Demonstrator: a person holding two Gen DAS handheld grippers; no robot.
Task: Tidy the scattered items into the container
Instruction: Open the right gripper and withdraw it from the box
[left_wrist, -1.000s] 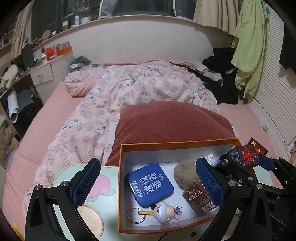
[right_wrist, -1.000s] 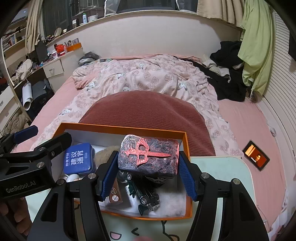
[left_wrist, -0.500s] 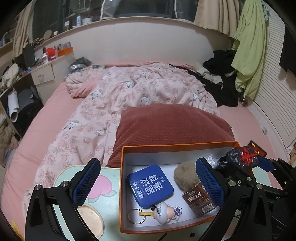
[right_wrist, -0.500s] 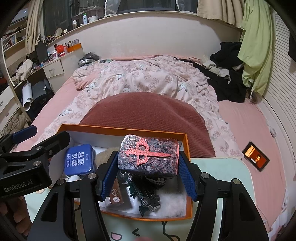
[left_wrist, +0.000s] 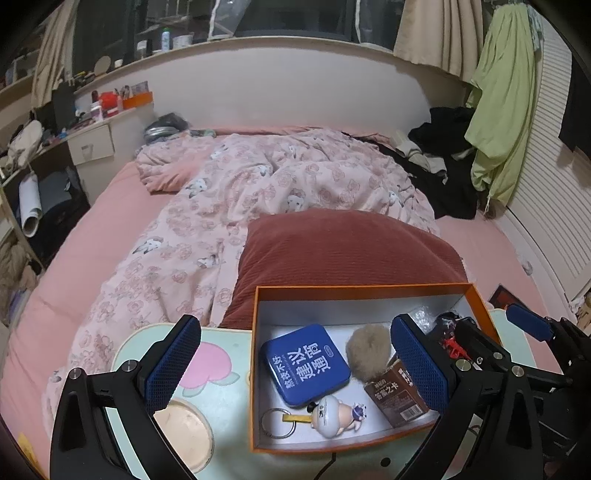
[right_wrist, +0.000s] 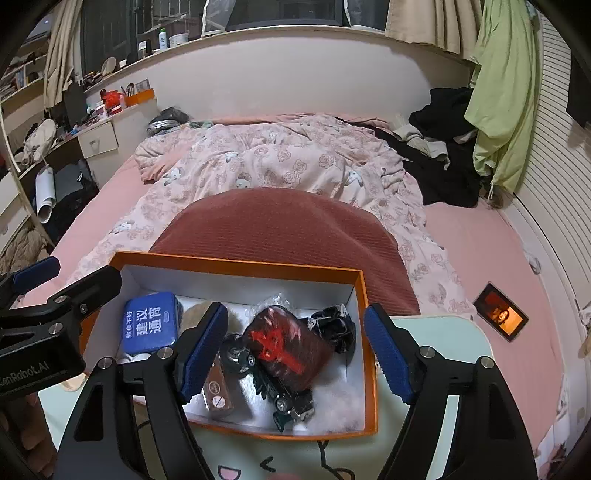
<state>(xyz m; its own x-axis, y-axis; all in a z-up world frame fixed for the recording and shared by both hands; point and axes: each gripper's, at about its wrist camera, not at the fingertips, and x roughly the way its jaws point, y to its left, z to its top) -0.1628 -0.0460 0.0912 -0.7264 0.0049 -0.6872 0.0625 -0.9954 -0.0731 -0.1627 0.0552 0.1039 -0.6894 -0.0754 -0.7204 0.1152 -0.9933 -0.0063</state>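
Right wrist: box (right_wrist: 364, 325) rim between jaws.

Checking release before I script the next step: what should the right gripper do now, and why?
Probably lift the right gripper straight up and back. Its jaws stand wide open, and the dark case with the red emblem already lies inside the orange box, leaning on the toy car, touching neither finger.

Case (right_wrist: 291, 350) lies on toy car (right_wrist: 273, 384) inside box (right_wrist: 364, 354).

We hold the left gripper (left_wrist: 295, 363) with jaws spread wide and nothing between them. Our right gripper (right_wrist: 295, 349) likewise stands fully parted, gripping nothing.
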